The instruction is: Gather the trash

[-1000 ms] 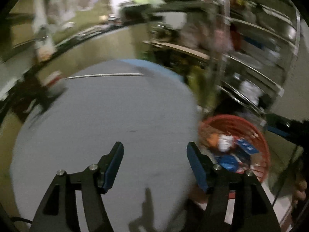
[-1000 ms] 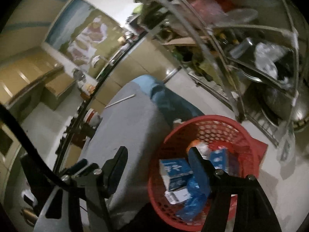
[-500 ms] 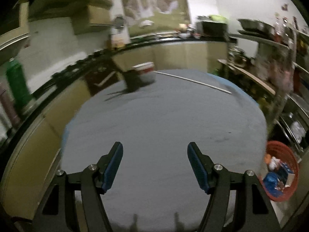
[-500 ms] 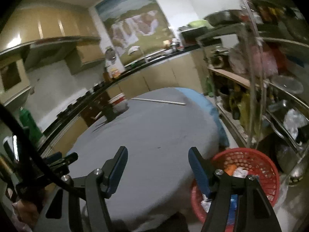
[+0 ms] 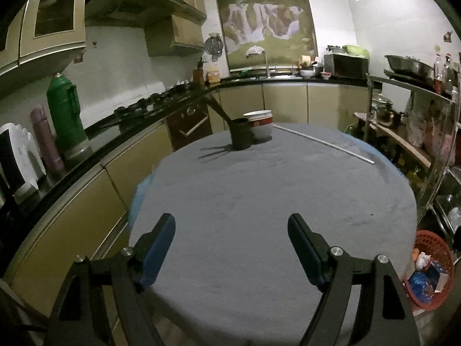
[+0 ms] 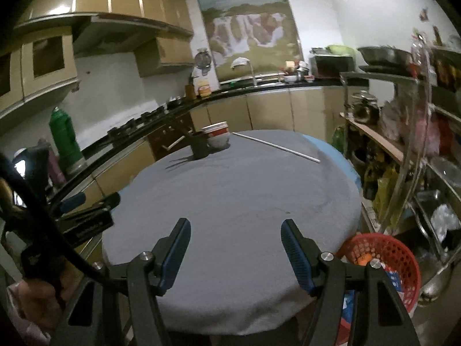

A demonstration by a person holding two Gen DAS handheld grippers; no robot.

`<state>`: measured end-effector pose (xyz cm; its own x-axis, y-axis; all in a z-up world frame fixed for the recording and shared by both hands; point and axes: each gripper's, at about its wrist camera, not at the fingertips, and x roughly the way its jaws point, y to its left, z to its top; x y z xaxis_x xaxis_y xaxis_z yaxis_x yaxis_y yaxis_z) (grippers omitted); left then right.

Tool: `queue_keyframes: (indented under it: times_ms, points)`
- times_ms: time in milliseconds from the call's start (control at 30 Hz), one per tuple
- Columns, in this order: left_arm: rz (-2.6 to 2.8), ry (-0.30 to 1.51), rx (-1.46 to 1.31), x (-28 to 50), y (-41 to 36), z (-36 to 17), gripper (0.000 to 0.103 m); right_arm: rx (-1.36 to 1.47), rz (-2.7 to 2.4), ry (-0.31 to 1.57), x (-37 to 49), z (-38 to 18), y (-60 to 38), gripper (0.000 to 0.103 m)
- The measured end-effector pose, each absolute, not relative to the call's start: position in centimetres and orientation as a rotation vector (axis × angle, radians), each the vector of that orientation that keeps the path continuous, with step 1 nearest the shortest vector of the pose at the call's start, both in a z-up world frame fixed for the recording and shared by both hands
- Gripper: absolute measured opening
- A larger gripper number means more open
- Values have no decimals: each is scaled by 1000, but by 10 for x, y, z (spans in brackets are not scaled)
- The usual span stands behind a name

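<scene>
One red mesh basket [image 5: 432, 271] of wrappers.

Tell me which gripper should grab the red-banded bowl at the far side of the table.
Left, marginally. Both the left gripper and right gripper are open and empty at the near edge. The bowl sits far left, near the counter, behind the dark cup; the right is nearer the basket.
</scene>
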<state>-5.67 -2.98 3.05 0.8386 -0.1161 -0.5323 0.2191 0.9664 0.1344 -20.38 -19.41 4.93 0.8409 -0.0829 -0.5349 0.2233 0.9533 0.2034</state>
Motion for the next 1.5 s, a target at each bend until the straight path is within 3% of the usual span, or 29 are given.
queue_keyframes:
  times_ms: [267, 633, 1500]
  points:
    - [-93, 596, 132, -35, -12, 29, 81, 232, -82, 526, -163, 68, -169, 69]
    - [20, 633, 127, -24, -2, 25, 81, 198, 2, 559, -114, 49, -175, 69]
    - [-13, 574, 167, -35, -18, 66, 81, 180, -33, 552, -118, 55, -200, 69]
